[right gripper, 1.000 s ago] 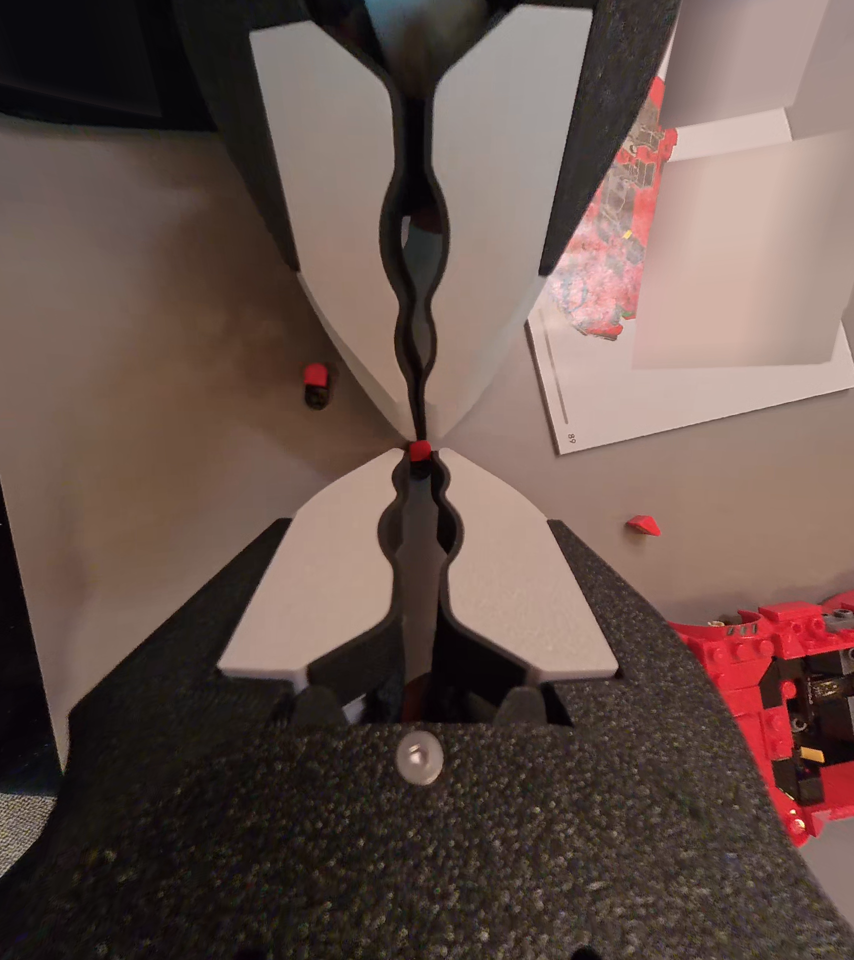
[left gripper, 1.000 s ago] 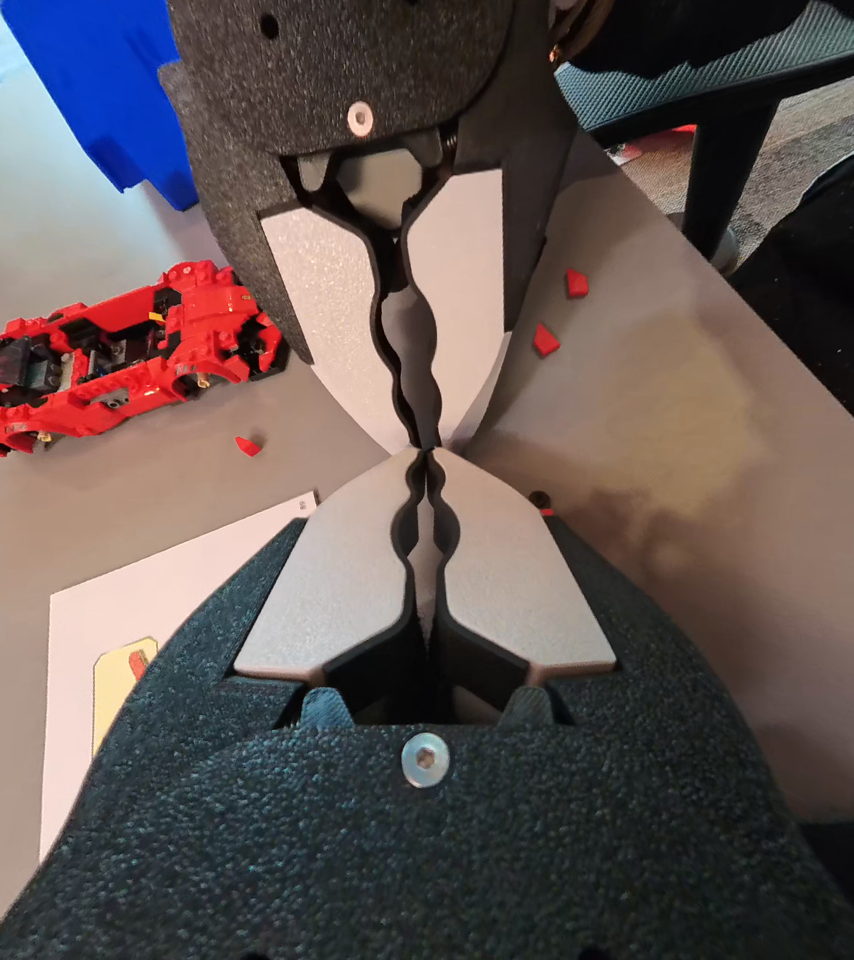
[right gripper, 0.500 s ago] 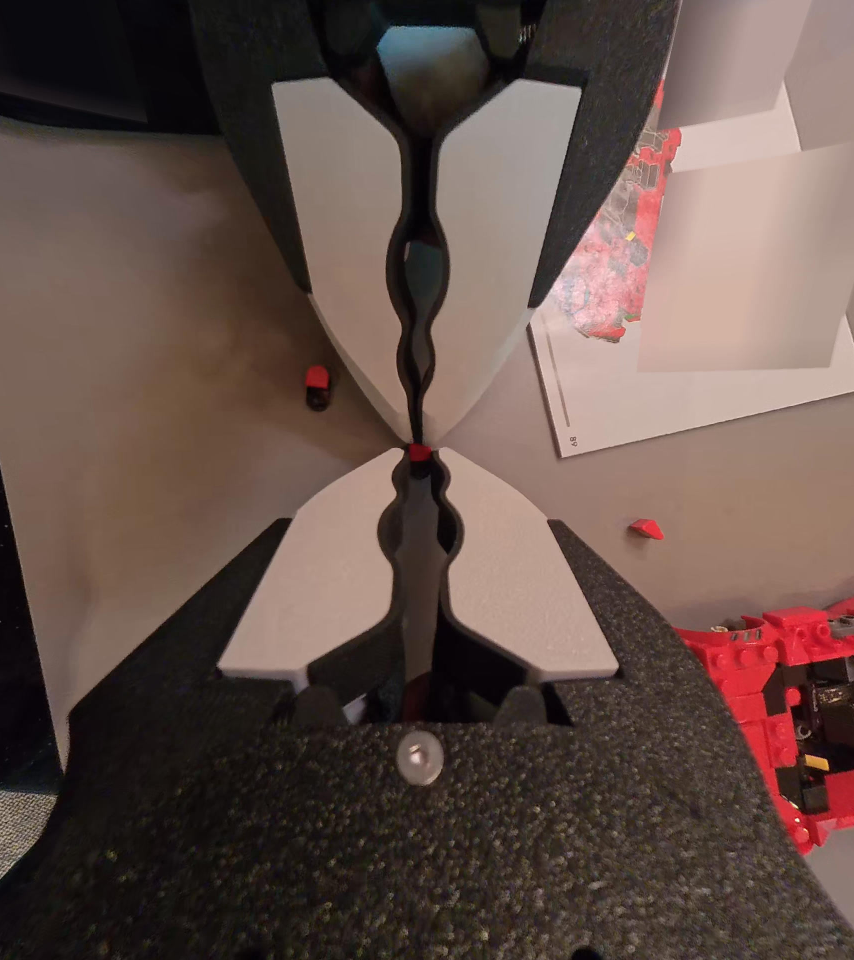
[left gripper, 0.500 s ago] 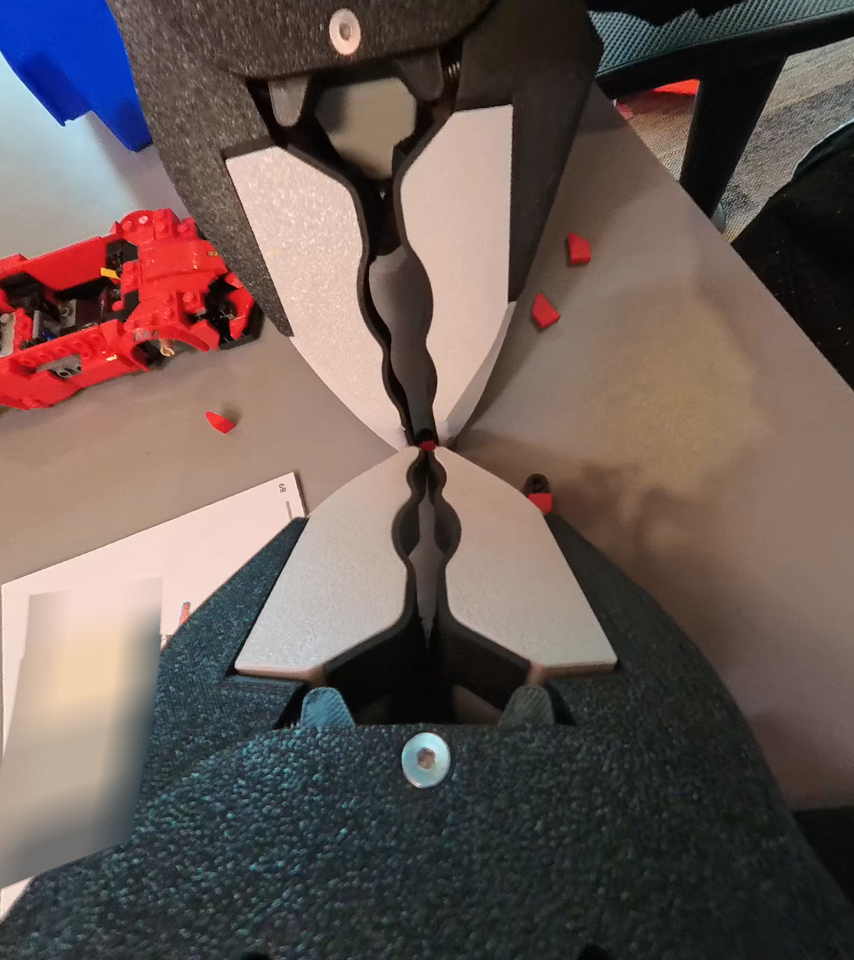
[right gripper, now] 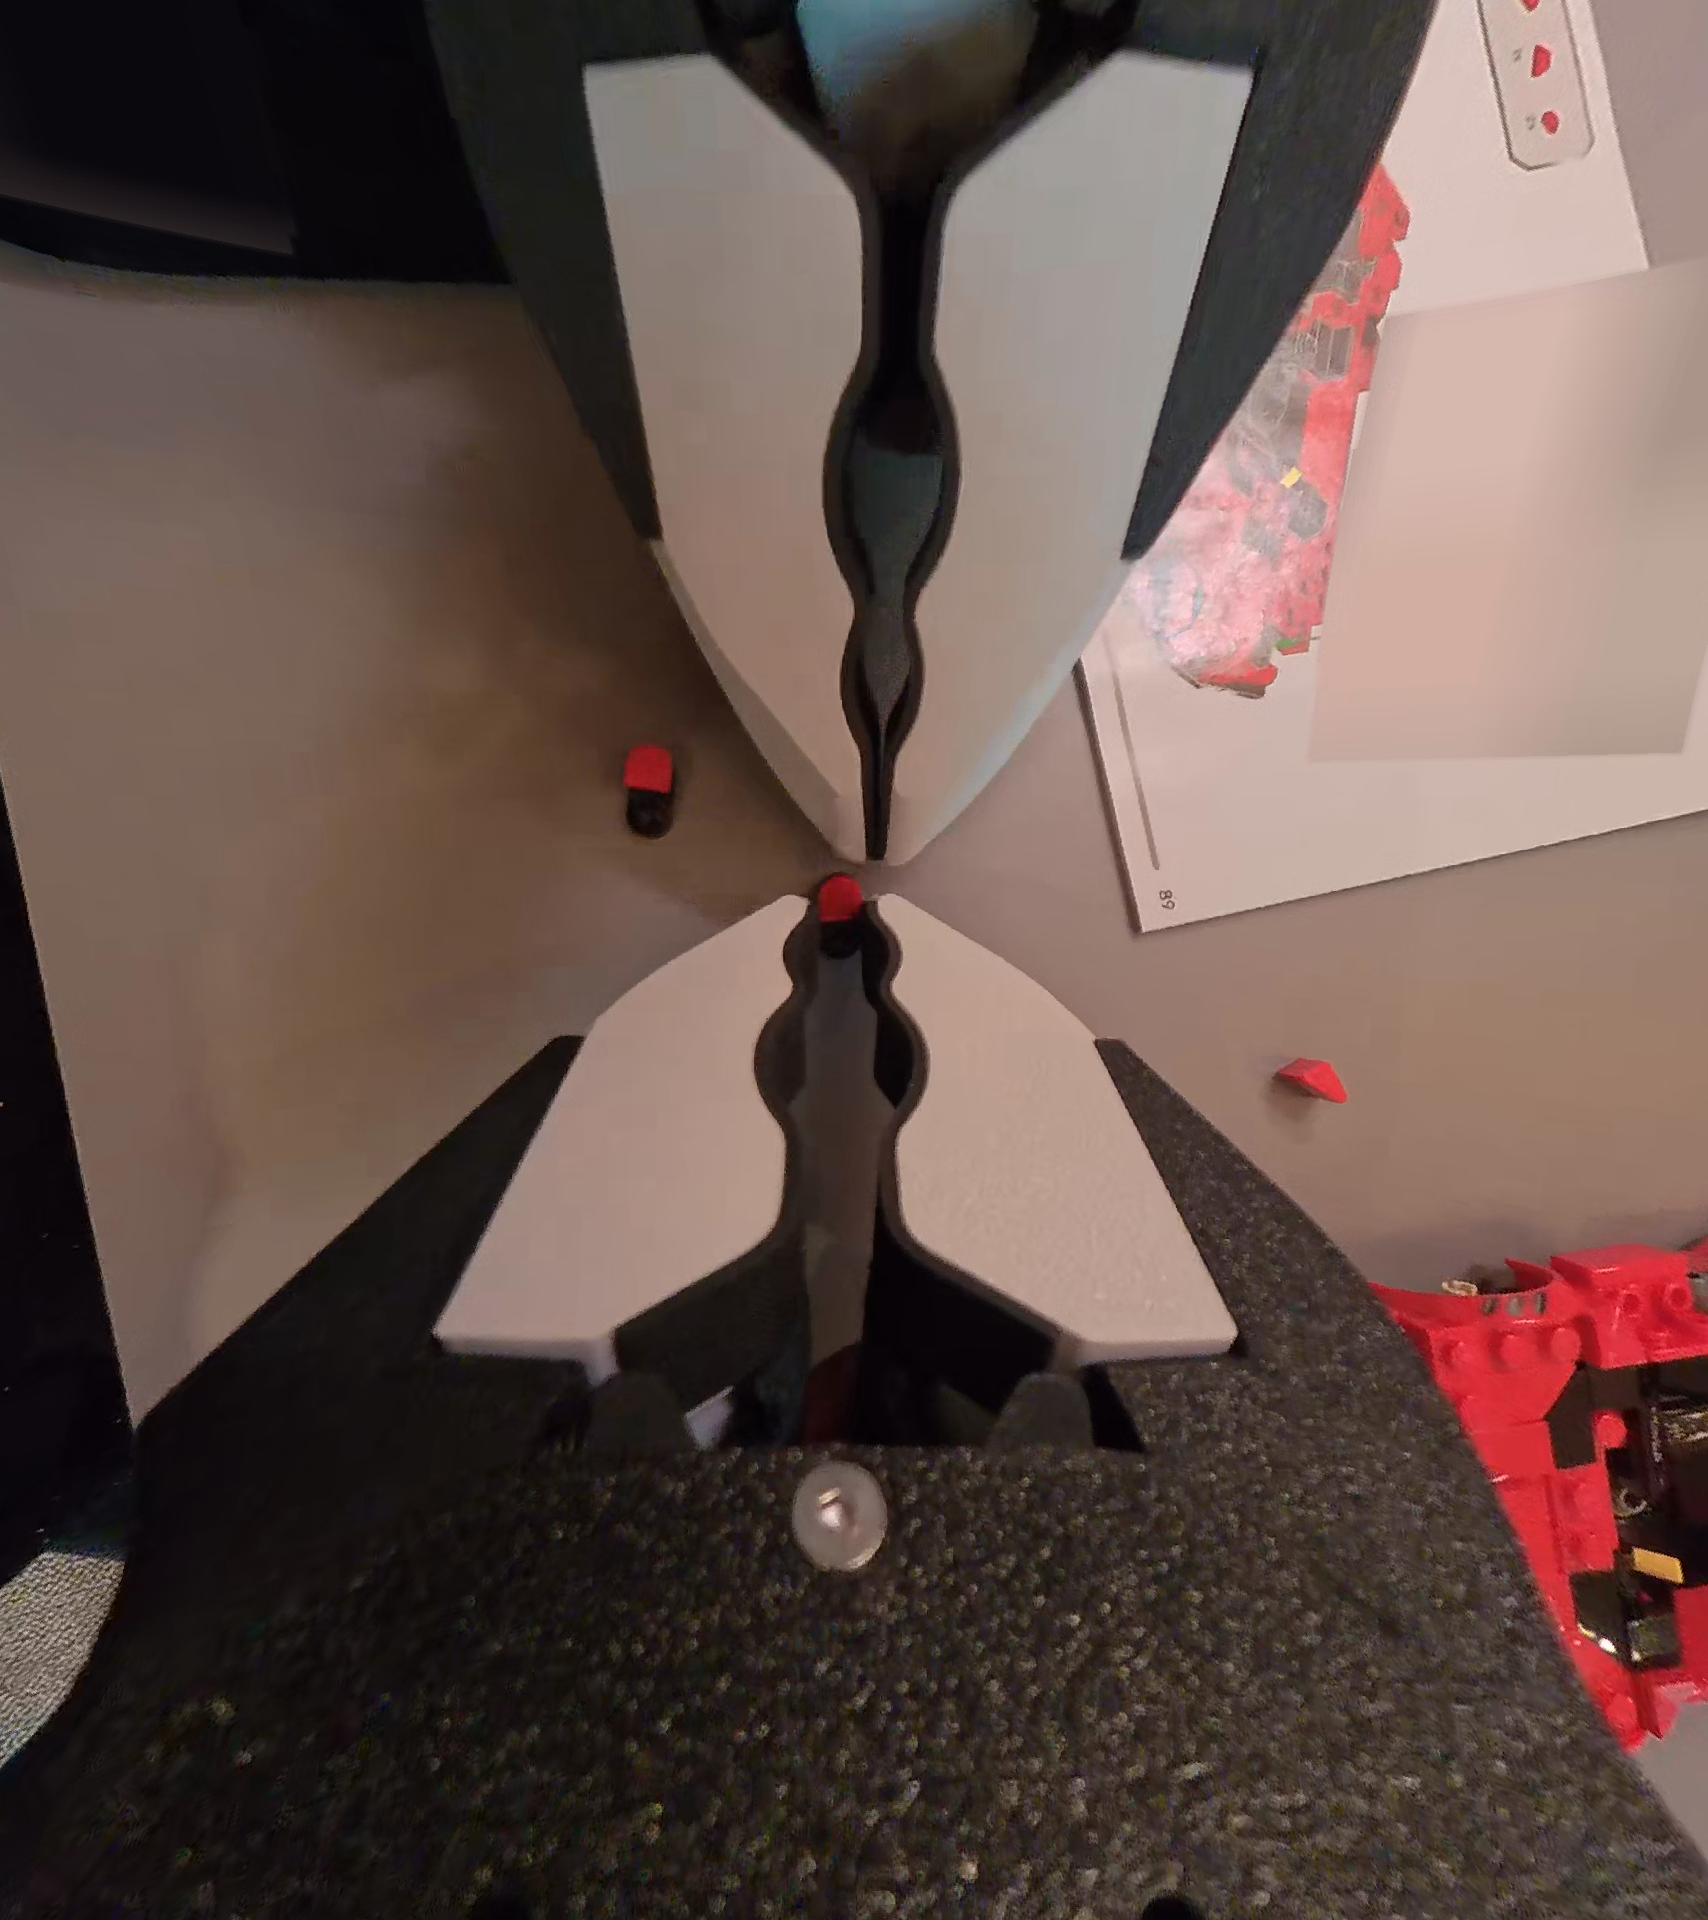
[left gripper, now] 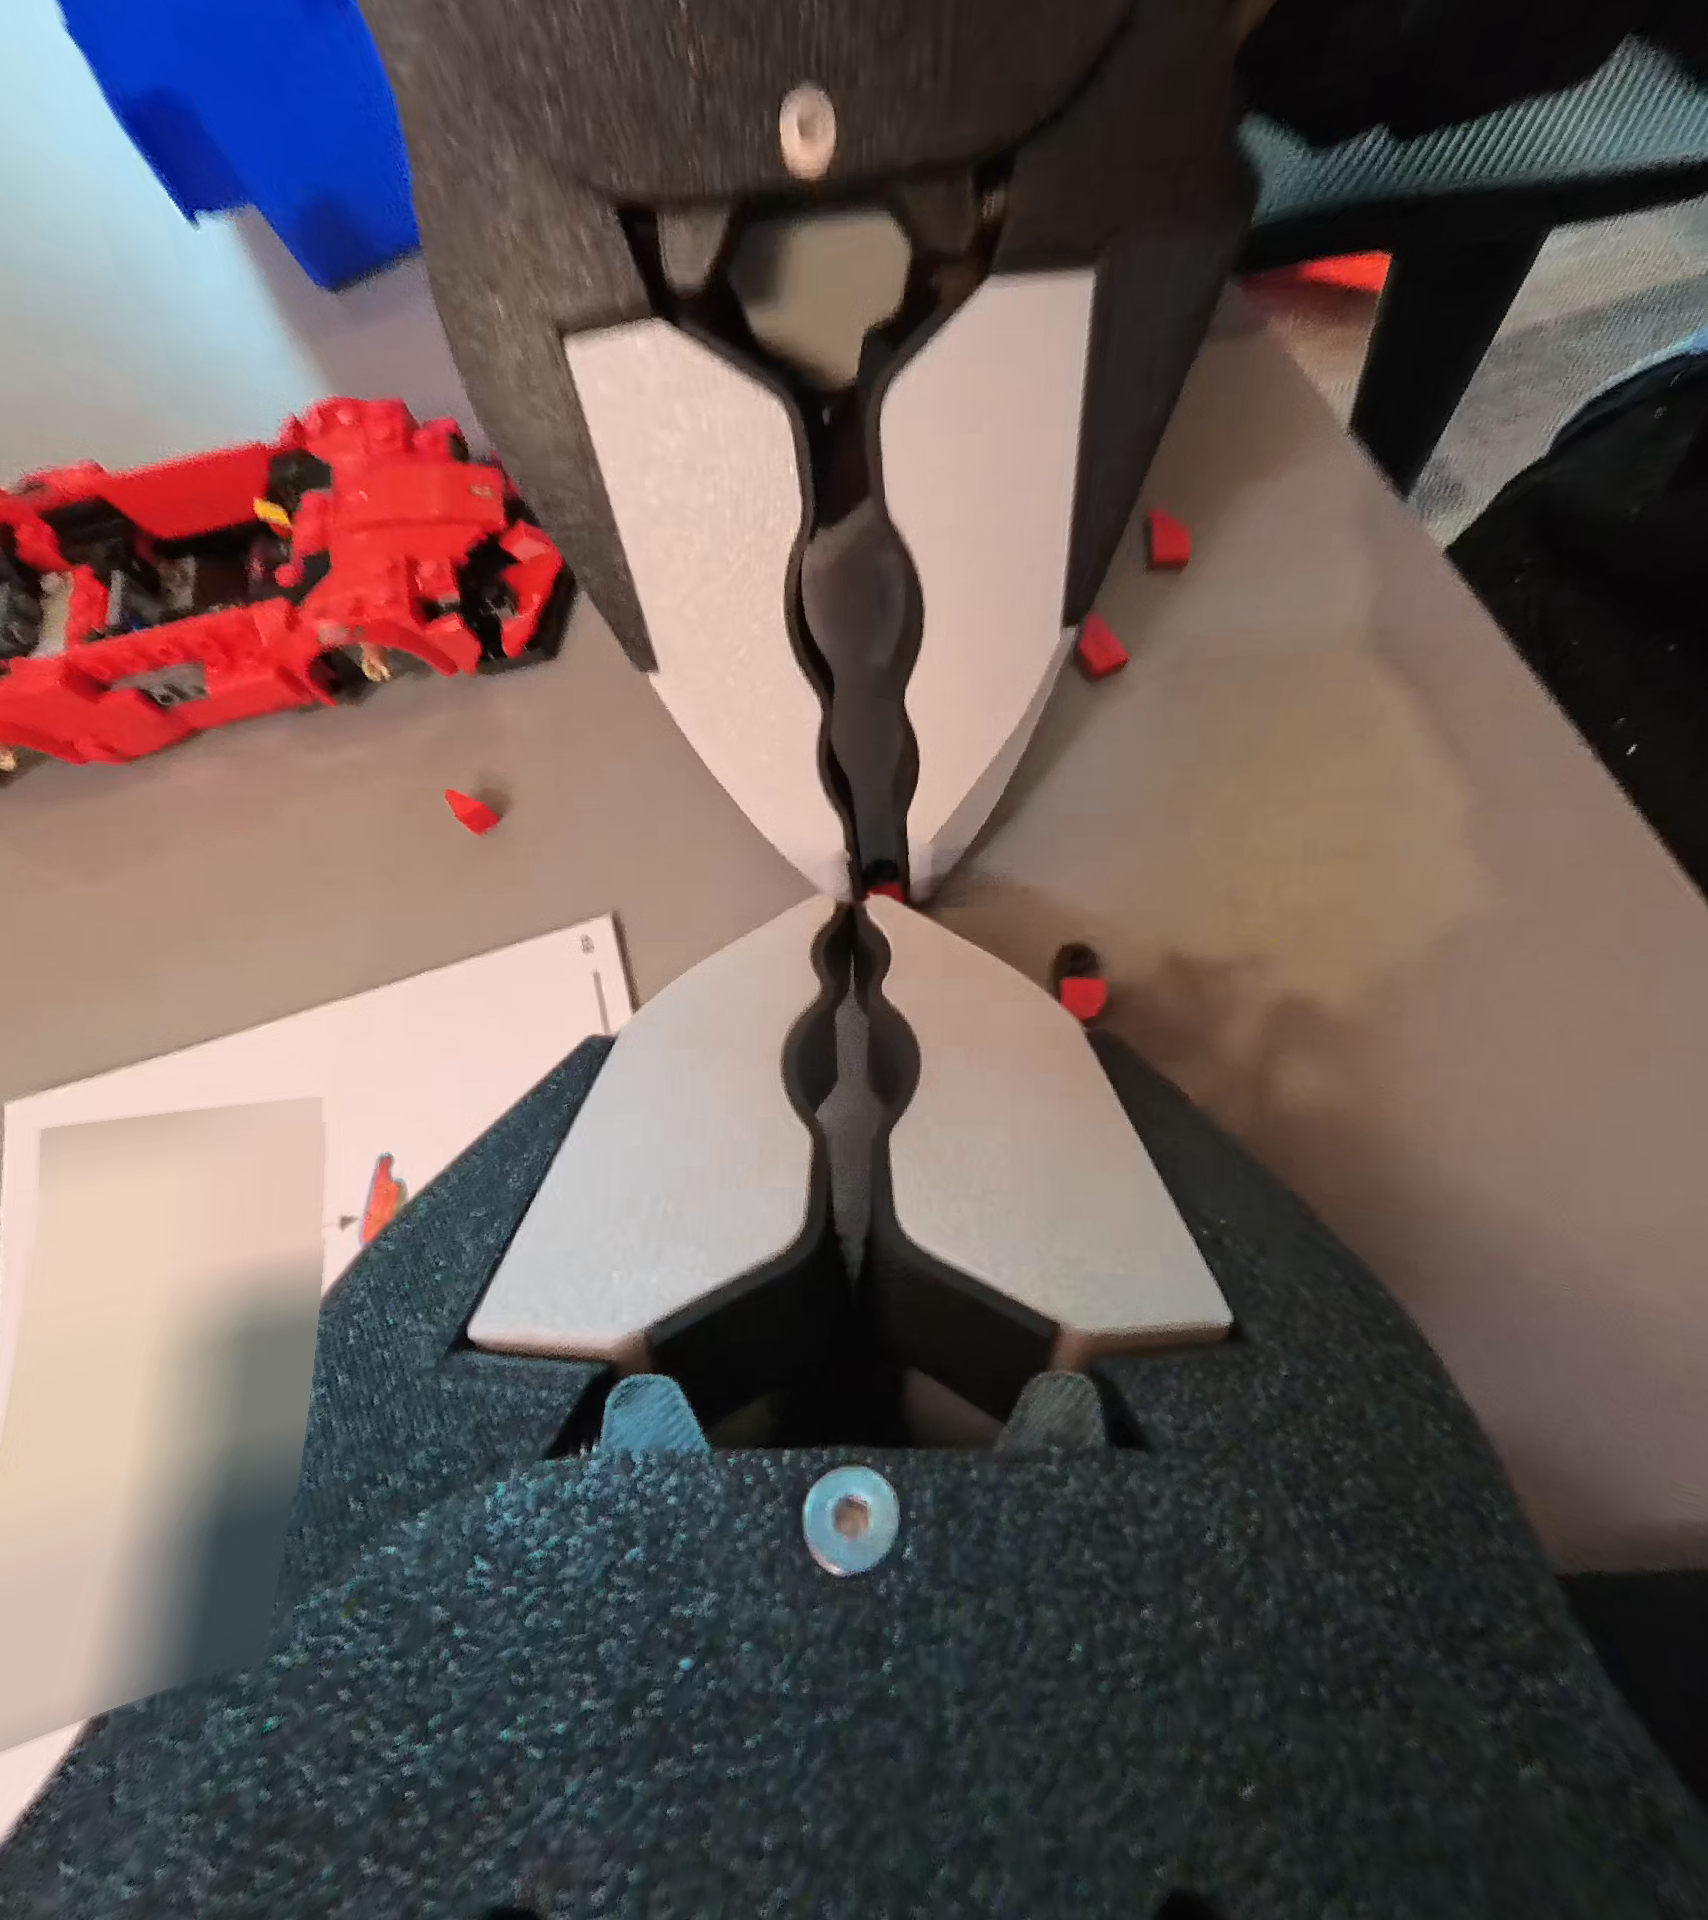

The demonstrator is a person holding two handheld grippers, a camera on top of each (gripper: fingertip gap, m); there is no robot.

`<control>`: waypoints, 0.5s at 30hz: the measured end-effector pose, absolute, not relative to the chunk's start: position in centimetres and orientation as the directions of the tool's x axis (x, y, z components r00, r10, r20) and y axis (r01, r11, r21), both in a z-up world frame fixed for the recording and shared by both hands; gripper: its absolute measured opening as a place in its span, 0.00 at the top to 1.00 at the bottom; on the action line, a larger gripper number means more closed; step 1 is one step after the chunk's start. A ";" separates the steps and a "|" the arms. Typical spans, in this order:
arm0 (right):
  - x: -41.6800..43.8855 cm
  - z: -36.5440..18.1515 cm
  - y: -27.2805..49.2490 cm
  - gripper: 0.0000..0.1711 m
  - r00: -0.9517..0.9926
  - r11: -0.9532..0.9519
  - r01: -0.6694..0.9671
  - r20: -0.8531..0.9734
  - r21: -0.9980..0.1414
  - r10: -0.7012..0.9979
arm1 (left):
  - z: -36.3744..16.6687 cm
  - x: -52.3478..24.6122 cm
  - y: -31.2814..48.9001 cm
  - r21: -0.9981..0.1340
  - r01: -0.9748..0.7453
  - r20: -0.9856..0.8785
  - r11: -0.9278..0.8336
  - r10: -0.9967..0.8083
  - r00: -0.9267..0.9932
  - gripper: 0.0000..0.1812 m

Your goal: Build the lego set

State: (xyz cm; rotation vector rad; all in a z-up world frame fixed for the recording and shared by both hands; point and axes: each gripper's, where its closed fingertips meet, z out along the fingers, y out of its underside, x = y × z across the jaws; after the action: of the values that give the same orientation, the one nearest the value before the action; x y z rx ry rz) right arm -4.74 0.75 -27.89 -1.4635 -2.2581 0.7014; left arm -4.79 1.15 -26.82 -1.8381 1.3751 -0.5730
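My two grippers meet tip to tip above the grey table (left gripper: 1297, 831). My right gripper (right gripper: 839, 920) is shut on a tiny red-and-black Lego piece (right gripper: 839, 899); in the left wrist view it (left gripper: 881, 873) comes down from the top with that piece (left gripper: 883, 885) at its tips. My left gripper (left gripper: 852, 916) is shut, and nothing shows between its fingers. In the right wrist view it (right gripper: 876, 847) sits just beyond the piece, with a thin gap. The red Lego car (left gripper: 206, 603) lies on the table, also at the lower right of the right wrist view (right gripper: 1608, 1455).
Loose red pieces lie on the table (left gripper: 473, 810) (left gripper: 1099, 655) (left gripper: 1167, 540) (right gripper: 1309, 1081). A second red-and-black piece (left gripper: 1078, 987) (right gripper: 647, 784) lies near the tips. The instruction sheet (left gripper: 414, 1039) (right gripper: 1452, 810) lies flat. A blue bin (left gripper: 258, 125) and a chair (left gripper: 1452, 156) are behind. The table edge (left gripper: 1556, 727) runs on the right. Only a small space, under 4 cm, lies between the two pairs of fingers.
The tips were pressed together around the red piece; now a thin gap has opened, and the piece stays in my right gripper. Both views have shifted slightly.
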 end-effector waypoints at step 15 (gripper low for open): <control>-4.7 -27.9 0.8 0.96 -0.398 0.338 0.740 0.026 -0.582 0.917 | -26.7 -4.0 1.0 -0.794 -0.604 -0.130 -0.071 -0.951 0.282 1.00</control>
State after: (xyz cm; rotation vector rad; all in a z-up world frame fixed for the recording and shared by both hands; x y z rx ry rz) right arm -4.69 0.78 -27.92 -1.4678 -2.2587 0.7039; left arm -4.03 0.97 -26.70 -1.7709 1.4141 -0.5600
